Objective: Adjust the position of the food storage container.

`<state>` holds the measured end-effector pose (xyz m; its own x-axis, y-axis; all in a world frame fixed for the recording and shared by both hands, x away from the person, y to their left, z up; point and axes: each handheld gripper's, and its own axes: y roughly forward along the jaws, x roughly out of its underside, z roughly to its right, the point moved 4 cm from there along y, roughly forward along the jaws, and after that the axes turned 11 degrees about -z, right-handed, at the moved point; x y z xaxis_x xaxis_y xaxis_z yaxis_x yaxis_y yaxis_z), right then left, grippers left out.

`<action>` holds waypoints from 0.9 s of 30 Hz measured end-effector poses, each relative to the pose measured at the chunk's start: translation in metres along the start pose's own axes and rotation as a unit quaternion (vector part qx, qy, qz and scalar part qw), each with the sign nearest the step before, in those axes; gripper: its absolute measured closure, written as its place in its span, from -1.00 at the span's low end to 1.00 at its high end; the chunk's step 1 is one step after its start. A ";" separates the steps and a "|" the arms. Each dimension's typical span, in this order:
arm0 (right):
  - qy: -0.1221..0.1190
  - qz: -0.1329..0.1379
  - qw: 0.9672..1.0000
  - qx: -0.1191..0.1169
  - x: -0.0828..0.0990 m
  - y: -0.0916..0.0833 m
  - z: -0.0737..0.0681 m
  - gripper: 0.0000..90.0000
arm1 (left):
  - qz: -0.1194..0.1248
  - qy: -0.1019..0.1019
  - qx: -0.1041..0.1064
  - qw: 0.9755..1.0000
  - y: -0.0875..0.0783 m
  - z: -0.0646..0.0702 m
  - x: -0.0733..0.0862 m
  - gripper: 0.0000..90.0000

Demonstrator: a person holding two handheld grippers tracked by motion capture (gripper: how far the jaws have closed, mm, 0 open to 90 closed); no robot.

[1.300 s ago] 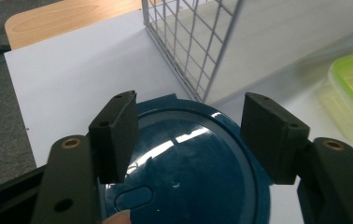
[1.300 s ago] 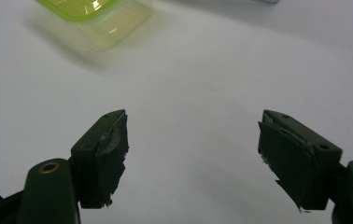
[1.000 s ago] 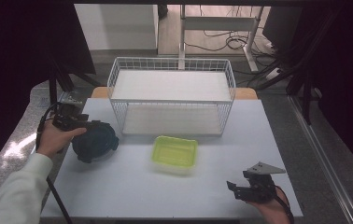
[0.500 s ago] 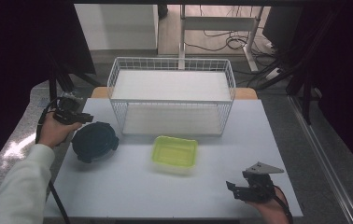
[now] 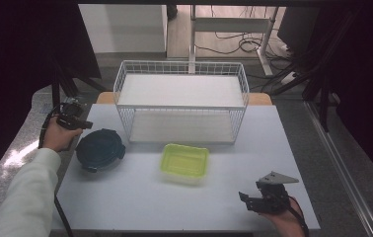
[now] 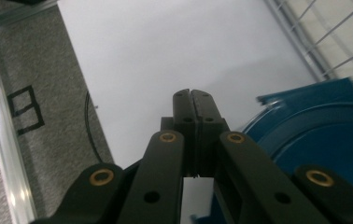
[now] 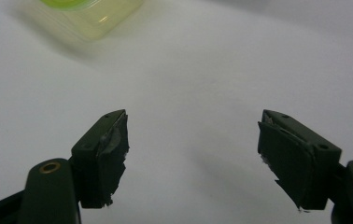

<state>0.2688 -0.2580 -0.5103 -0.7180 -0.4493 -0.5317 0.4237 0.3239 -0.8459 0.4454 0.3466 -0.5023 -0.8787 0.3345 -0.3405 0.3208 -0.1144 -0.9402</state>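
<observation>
A dark blue round container (image 5: 100,149) lies flat on the white table (image 5: 140,197) at the left, and its rim (image 6: 324,135) appears in the left gripper view. My left gripper (image 5: 86,124) hovers just left of it near the table's edge. Its jaws (image 6: 193,100) have just been closing and now meet with nothing between them. A yellow-green rectangular tub (image 5: 185,162) sits mid-table, and its corner (image 7: 95,14) appears blurred in the right gripper view. My right gripper (image 5: 246,199) rests at the front right, open and empty (image 7: 193,154), pointing toward the tub.
A white wire basket (image 5: 181,105) stands across the back of the table, behind both containers. Grey floor and a trailing cable (image 6: 90,126) lie beyond the table's left edge. Bare tabletop separates the tub from the right gripper.
The left hand has drawn back off the blue container toward the left edge, and its jaws have gone from open to shut and empty. The right gripper has not moved.
</observation>
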 end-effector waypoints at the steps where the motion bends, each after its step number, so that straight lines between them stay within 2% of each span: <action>1: 0.001 0.000 1.000 0.000 0.000 0.000 0.001 -0.46 | -0.008 0.005 -0.003 1.000 0.002 -0.001 0.001 1.00; 6: 0.000 -0.003 1.000 0.000 0.001 0.002 0.001 -0.46 | -0.023 0.018 -0.010 1.000 0.007 0.001 0.002 1.00; 10: -0.001 -0.003 1.000 0.001 0.000 0.001 0.000 -0.46 | -0.034 0.033 -0.004 0.999 0.012 0.005 0.001 1.00; 11: -0.001 -0.003 1.000 0.001 0.001 0.001 0.000 -0.46 | -0.040 0.043 -0.002 0.998 0.014 0.009 0.000 1.00; 16: 0.000 -0.002 1.000 0.001 0.001 0.001 0.001 -0.45 | -0.042 0.042 -0.002 0.998 0.015 0.009 0.000 1.00; 21: 0.001 0.000 1.000 0.002 0.001 0.000 0.002 -0.45 | -0.041 0.051 -0.008 0.998 0.015 0.010 0.001 1.00; 27: -0.001 0.000 1.000 0.002 0.000 0.000 0.001 -0.45 | -0.041 0.052 -0.002 0.998 0.013 0.013 0.006 1.00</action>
<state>0.2692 -0.2590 -0.5105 -0.7173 -0.4501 -0.5318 0.4262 0.3204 -0.8460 0.4401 0.3348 -0.5167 -0.8605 0.4387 -0.2592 0.2502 -0.0794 -0.9649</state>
